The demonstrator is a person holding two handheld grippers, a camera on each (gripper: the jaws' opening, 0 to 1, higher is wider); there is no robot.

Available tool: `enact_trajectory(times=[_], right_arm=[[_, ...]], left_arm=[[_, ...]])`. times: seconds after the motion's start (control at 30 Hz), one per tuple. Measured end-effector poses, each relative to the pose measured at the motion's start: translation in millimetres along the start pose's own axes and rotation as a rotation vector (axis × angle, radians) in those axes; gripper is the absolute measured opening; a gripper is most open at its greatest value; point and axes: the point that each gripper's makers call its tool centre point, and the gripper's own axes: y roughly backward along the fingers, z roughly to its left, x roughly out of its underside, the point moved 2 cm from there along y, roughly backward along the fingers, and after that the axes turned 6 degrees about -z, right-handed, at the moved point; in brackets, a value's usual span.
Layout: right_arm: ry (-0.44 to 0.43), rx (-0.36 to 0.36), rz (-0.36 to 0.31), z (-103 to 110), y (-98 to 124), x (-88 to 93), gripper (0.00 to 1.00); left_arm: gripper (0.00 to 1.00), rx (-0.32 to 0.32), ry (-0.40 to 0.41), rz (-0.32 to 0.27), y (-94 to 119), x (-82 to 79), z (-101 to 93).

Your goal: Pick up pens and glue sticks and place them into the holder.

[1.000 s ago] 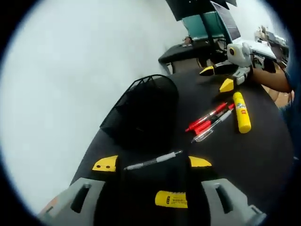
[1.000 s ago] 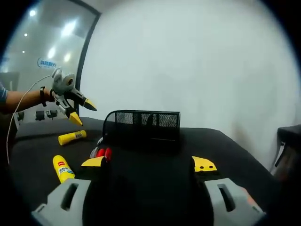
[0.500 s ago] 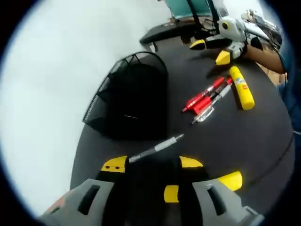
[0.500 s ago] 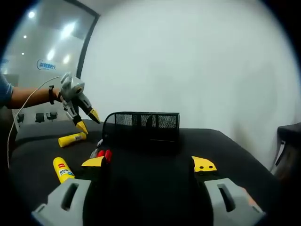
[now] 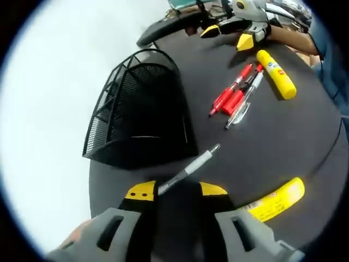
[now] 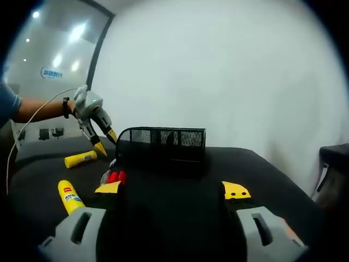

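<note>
here the left claw (image 5: 175, 190) sits at the bottom centre of the left gripper view, its yellow-tipped jaws apart over the black counter (image 5: 283, 136), with the near end of a grey pen (image 5: 188, 169) lying between the tips; whether they touch it i cannot tell. just to the lower right lies a yellow glue stick (image 5: 275, 199). above the pen, at centre left, the black mesh holder (image 5: 139, 117) stands on the counter. toward the upper right, a cluster of red pens (image 5: 233, 94) and a clear pen lies beside a second yellow glue stick (image 5: 276, 73).

in the right gripper view, the right claw (image 6: 173, 189) rises from the bottom centre, jaws apart with nothing between them. just past its left tip show the red pens (image 6: 114, 177), and at lower left a glue stick (image 6: 69, 195). the holder (image 6: 162, 146) stands at centre, with the left claw (image 6: 106, 141) poised beside its left edge, held by a hand (image 6: 82, 98).
</note>
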Motion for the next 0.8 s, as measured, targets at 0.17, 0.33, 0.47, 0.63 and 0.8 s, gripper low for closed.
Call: enact_trajectory(times=[0.17,0.33,0.47,0.63,0.8], right_arm=[[0.012,0.001,0.013,1.2,-0.6,2.4,0.65],[0.014,0.008,0.017,0.0,-0.1,2.8,0.65],[0.012,0.012,0.018,-1.7,-0.3,2.9,0.64],[0.011,0.013,0.022,-1.8,-0.8,3.7,0.63],[0.009,0.017,0.023,-2.2,-1.4,4.0,0.63]], left_arm=[[0.27,0.041,-0.03,-0.003,-6.5,1.2,0.3],[0.26,0.071,-0.076,0.015,-11.1,-2.7,1.1],[0.22,0.091,-0.115,0.024,-17.5,-1.3,2.9],[0.18,0.108,-0.135,0.031,-24.1,4.2,5.9],[0.18,0.148,-0.178,0.053,-28.3,5.2,5.6]])
